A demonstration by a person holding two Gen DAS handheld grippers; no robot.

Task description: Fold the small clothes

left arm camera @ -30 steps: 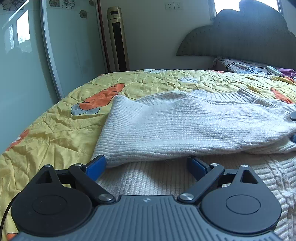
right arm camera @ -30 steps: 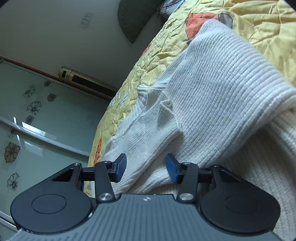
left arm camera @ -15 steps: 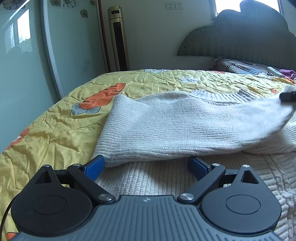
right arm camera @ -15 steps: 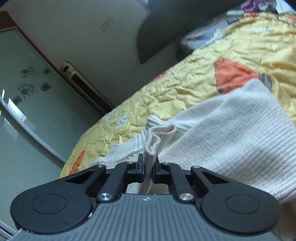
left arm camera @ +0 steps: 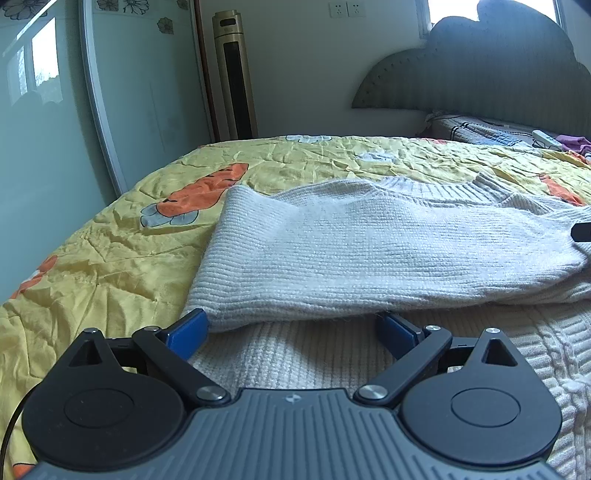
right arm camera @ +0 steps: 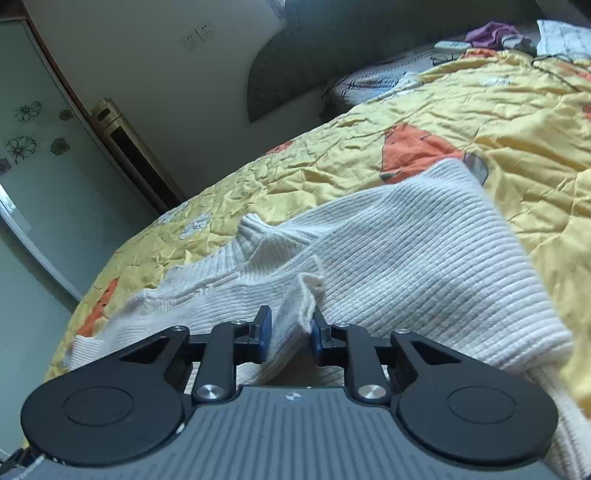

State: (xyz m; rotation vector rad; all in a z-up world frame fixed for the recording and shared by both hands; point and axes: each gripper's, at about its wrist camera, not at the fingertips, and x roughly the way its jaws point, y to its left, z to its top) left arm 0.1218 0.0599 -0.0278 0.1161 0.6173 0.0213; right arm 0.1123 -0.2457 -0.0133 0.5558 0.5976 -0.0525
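Note:
A cream ribbed knit sweater (left arm camera: pixel 369 254) lies on the yellow carrot-print bedspread (left arm camera: pixel 92 266), one sleeve folded across its body. My left gripper (left arm camera: pixel 291 330) is open, its blue pads low over the sweater's near part, just below the sleeve's edge. In the right wrist view the sweater (right arm camera: pixel 406 258) spreads ahead. My right gripper (right arm camera: pixel 288 328) is shut on the end of a sleeve (right arm camera: pixel 295 314), pinched between the blue pads. The right gripper's tip shows at the right edge of the left wrist view (left arm camera: pixel 581 232).
A mirrored wardrobe door (left arm camera: pixel 55 110) and a tall standing fan unit (left arm camera: pixel 234 74) stand left of the bed. A dark padded headboard (left arm camera: pixel 498 74) with pillows and small items (right arm camera: pixel 491 31) is at the far end.
My right gripper closed on the sleeve end, lifted it, and has carried it lower over the sweater, with the jaws slightly wider now. The left gripper has stayed still.

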